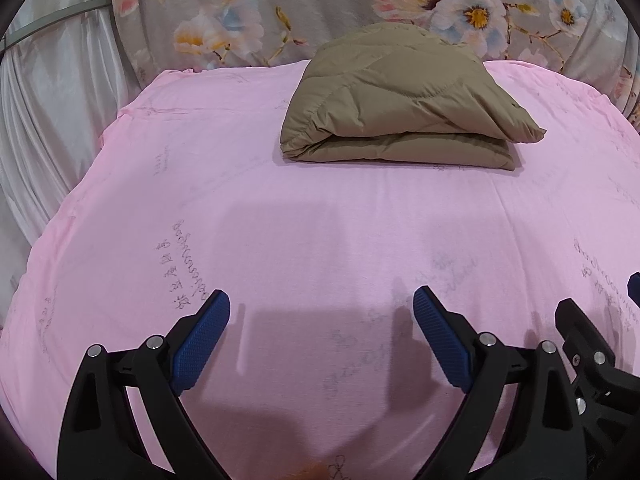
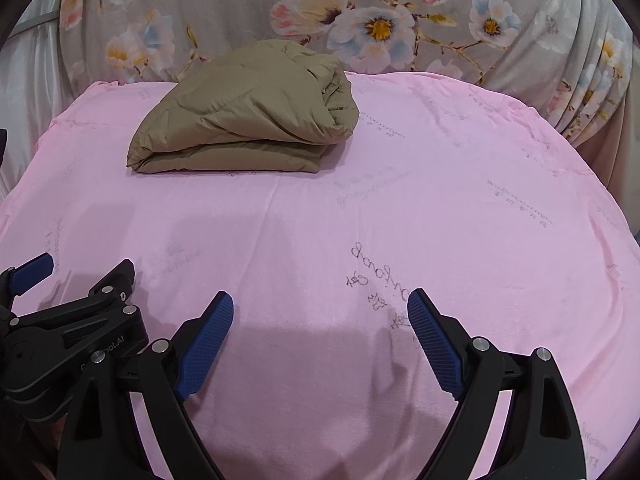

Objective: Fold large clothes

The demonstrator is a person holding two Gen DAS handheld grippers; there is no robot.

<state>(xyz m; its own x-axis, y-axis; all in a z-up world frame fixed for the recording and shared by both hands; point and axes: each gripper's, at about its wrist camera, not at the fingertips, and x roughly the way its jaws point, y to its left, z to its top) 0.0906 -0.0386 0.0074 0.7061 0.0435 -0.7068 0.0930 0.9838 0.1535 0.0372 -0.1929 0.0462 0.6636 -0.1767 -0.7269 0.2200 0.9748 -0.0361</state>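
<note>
A khaki quilted jacket [image 1: 404, 100] lies folded into a thick bundle at the far side of the pink sheet [image 1: 280, 208]; the right wrist view shows the same jacket [image 2: 244, 116] at far left of centre. My left gripper [image 1: 322, 300] hovers open over the near part of the sheet, nothing between its blue pads. My right gripper [image 2: 320, 300] is open too, empty, over the sheet [image 2: 440, 208] close beside the left one. Both grippers are well short of the jacket.
A flowered grey cloth [image 1: 280, 12] hangs behind the bed. White curtains [image 1: 48, 120] fall at the left. The right gripper's body [image 1: 592, 352] shows at the left view's right edge, and the left gripper's body [image 2: 72, 328] at the right view's left edge.
</note>
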